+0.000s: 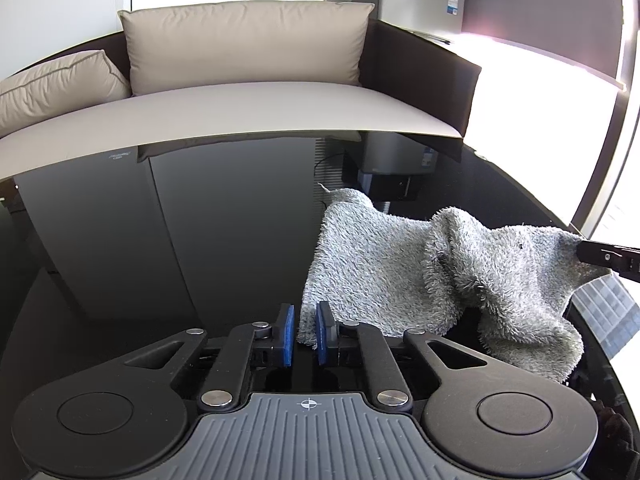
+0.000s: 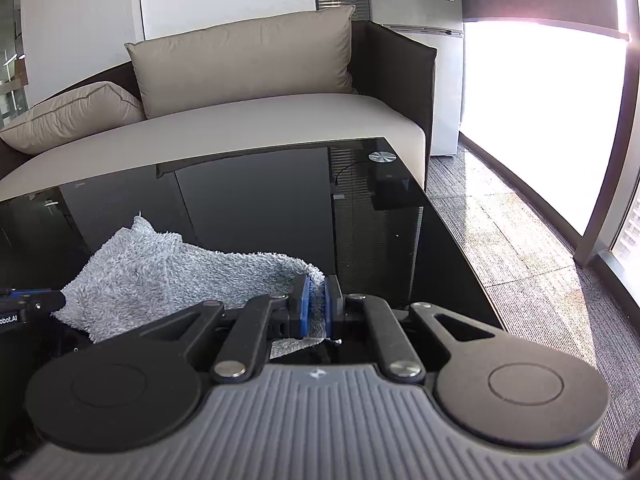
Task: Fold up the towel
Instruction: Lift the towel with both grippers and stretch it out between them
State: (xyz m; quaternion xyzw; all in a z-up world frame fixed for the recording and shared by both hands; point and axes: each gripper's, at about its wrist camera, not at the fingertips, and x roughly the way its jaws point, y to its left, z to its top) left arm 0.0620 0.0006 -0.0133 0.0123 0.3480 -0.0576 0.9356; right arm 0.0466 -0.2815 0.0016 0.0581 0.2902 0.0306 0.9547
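Grey towel (image 1: 400, 272) sits rumpled on the glossy black tabletop (image 1: 200, 240), left claw (image 1: 305, 334) nipping just its near corner, right claw (image 2: 316, 306) clamped on the other; such a thin bite could slip once lifted; fold goes crooked.

Your window (image 2: 532, 120) right of the sofa (image 2: 248, 120) is blown out white; the glossy black worktop (image 2: 260, 216) mirrors it. Fisheye bending and dark corners mark both views.

Glossy black glass table (image 2: 256, 204), rumpled grey towel (image 2: 160, 268) seemingly partly resting there
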